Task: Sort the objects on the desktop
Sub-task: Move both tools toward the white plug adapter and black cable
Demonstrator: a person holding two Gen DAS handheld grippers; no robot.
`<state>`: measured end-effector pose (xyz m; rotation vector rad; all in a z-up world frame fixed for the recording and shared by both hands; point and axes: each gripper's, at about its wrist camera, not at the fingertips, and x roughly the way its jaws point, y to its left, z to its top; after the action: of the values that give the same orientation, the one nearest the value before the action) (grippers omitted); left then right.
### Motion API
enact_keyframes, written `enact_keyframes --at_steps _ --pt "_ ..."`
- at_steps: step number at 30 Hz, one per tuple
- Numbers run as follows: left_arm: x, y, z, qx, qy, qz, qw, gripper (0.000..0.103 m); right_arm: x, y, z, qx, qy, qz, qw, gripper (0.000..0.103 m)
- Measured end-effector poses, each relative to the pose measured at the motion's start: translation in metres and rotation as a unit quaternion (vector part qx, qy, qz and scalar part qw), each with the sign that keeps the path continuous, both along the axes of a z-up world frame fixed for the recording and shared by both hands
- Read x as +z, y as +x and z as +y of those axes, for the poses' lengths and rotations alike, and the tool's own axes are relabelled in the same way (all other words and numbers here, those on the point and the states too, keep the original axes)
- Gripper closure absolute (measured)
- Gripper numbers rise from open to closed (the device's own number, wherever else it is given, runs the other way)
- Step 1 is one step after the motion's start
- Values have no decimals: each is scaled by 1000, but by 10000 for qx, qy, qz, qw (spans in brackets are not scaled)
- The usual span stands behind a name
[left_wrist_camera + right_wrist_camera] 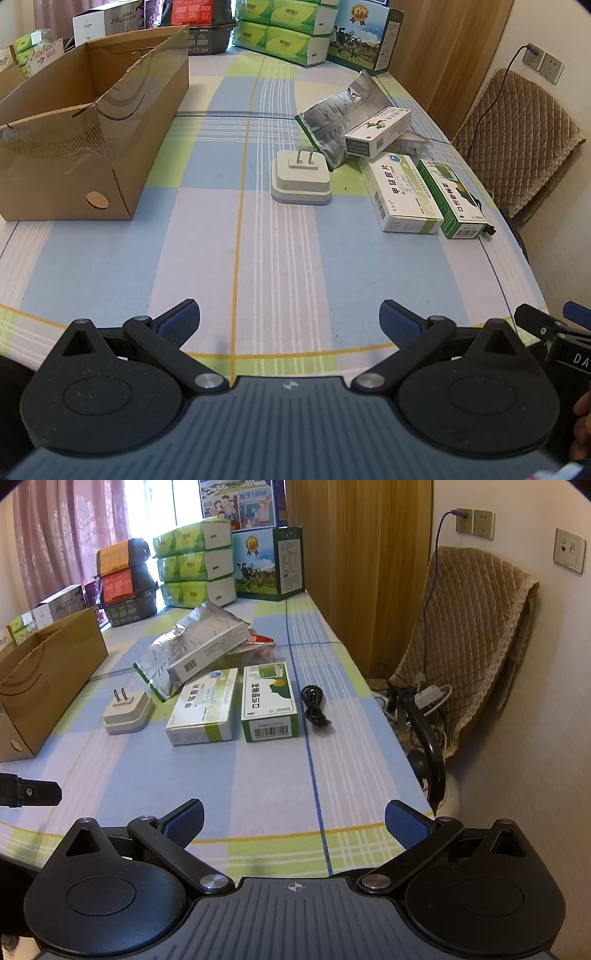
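Note:
A white plug adapter (301, 177) (127, 710) lies prongs up on the checked tablecloth. To its right lie a white-and-green medicine box (400, 192) (205, 707) and a green box (452, 199) (269, 701). Behind them a silver foil bag (334, 118) (177, 653) carries a long white box (378, 131) (210, 650). A coiled black cable (314, 707) rests right of the green box. An open cardboard box (81, 140) (40, 679) stands at the left. My left gripper (290, 319) and right gripper (293, 823) hover open and empty over the near table edge.
Green tissue packs (284, 31) (195, 565), a milk carton box (364, 37) (269, 565) and dark containers (127, 587) line the far edge. A quilted chair (476, 635) and tangled cords (410, 701) sit off the table's right side. A hand (581, 424) shows bottom right.

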<state>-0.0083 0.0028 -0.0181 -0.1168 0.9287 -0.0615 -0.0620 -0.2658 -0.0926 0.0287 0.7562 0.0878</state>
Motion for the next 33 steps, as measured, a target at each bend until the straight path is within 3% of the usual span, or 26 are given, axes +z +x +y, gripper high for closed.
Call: enact_keyframes --at_steps 33 --pt "-3 -1 -3 -41 54 66 10000 1 -1 4 -5 -76 171 107 9998 2"
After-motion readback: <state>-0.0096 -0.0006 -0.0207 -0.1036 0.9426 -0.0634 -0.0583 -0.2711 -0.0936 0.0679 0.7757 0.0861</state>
